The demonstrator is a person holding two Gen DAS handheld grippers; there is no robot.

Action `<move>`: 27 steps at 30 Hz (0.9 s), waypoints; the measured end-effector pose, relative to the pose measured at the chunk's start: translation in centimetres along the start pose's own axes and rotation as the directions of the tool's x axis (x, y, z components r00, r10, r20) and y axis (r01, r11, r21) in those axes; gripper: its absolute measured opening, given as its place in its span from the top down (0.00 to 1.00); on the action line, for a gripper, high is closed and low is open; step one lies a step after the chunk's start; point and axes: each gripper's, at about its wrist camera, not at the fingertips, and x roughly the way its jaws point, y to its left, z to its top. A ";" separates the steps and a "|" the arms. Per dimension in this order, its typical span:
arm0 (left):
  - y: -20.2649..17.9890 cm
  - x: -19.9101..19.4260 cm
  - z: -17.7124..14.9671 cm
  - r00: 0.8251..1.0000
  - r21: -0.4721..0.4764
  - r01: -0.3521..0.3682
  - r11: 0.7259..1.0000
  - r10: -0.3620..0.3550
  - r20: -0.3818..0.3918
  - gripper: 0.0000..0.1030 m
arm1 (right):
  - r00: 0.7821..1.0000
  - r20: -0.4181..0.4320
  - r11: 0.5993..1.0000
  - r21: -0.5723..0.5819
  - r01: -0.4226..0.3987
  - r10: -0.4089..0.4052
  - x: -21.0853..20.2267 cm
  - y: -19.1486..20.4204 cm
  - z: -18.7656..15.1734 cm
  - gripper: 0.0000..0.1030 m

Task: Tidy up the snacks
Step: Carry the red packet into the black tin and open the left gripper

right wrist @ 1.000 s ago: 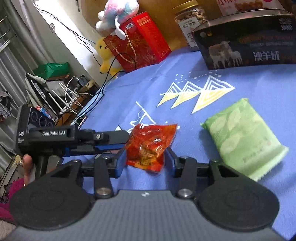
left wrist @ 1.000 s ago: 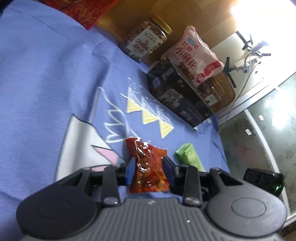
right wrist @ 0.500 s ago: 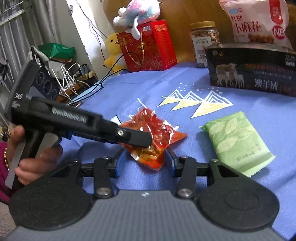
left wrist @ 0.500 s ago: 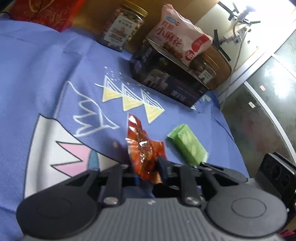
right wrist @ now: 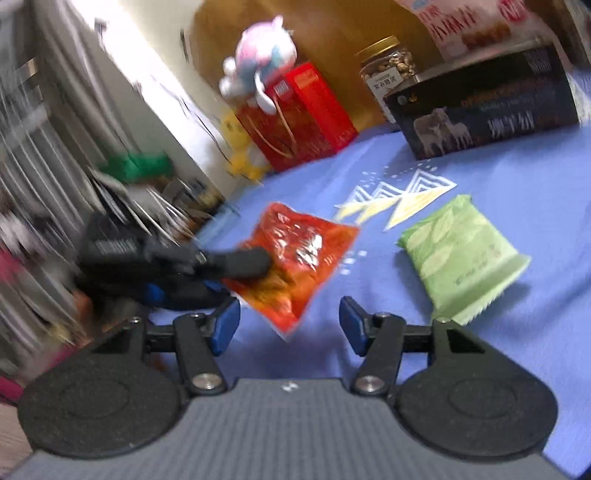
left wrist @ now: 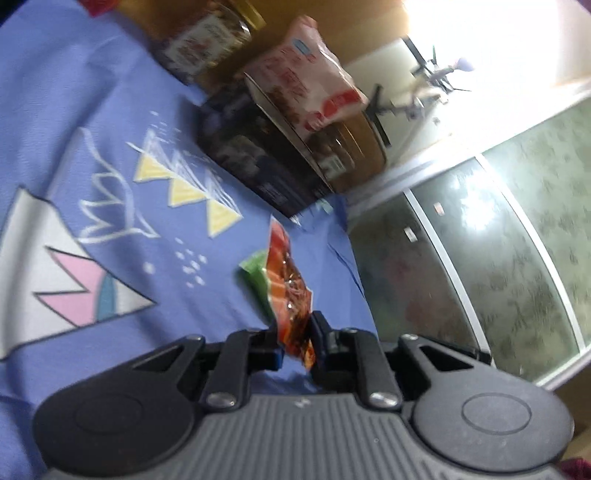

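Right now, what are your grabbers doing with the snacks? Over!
Left gripper shut on red pack, lifted off cloth. Right gripper open, just widened, pads clear of pack. Green pack lies flat beside it. Nothing in the way.

Pink snack bag point(right wrist: 476, 22) cut off; shelf clutter point(right wrist: 140, 184) blurred.

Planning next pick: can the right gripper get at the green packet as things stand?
Probably yes. The right gripper is open and empty; the green packet lies uncovered on the blue cloth, beside the red packet the left gripper holds.
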 end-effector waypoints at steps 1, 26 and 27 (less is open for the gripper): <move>-0.3 0.2 -0.2 1.000 0.013 -0.003 1.000 0.003 -0.002 0.85 | 1.000 0.024 1.000 0.017 -0.019 0.019 -0.7 -0.1 0.0 0.50; -8.6 16.7 16.6 0.961 0.369 -0.276 0.888 0.261 0.090 0.70 | 0.920 0.188 0.929 -0.073 0.362 -0.344 -0.8 -5.9 15.9 0.76; -8.4 17.4 17.0 0.958 0.372 -0.286 0.883 0.272 0.091 0.69 | 0.916 0.183 0.924 -0.069 0.375 -0.358 -0.6 -6.7 16.4 0.76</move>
